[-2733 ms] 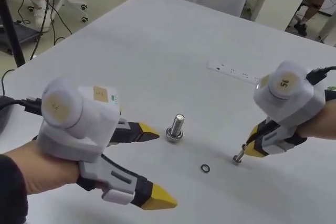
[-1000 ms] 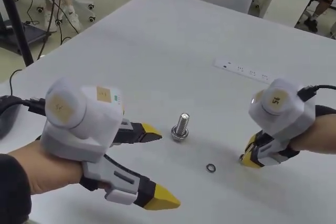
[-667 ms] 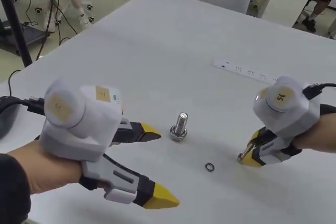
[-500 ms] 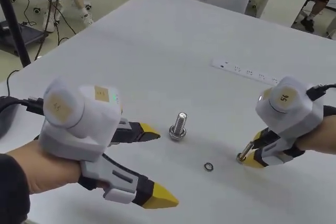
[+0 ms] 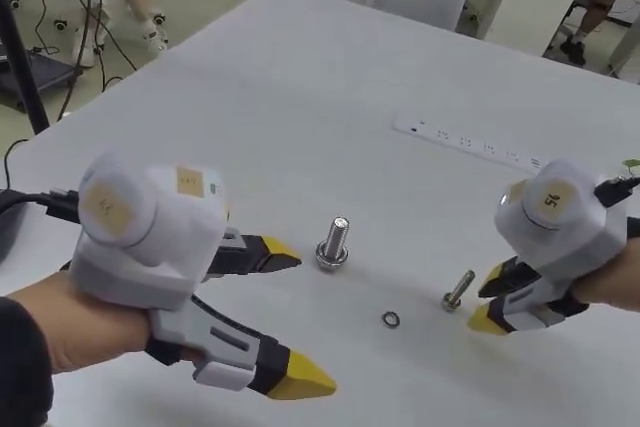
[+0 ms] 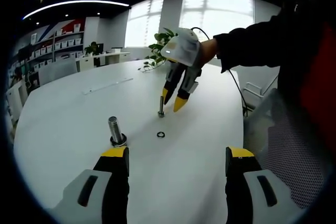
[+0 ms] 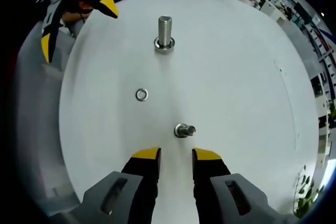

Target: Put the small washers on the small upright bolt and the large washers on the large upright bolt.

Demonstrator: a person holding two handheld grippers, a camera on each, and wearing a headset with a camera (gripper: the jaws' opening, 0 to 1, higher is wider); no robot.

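The table (image 5: 300, 97) is smooth, matt white. The large bolt (image 5: 334, 243) is bright, threaded metal; the small bolt (image 5: 458, 290) and the washer (image 5: 391, 320) to its right are shiny metal too. The left gripper (image 5: 297, 319) and right gripper (image 5: 487, 305) are matt plastic, pale grey with yellow tips.

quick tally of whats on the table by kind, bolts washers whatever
bolts: 2, the large bolt and the small bolt
loose washers: 1, the washer lying flat
power strips: 1, the power strip
total: 4, leaving out rings at the large bolt's base, too small to count
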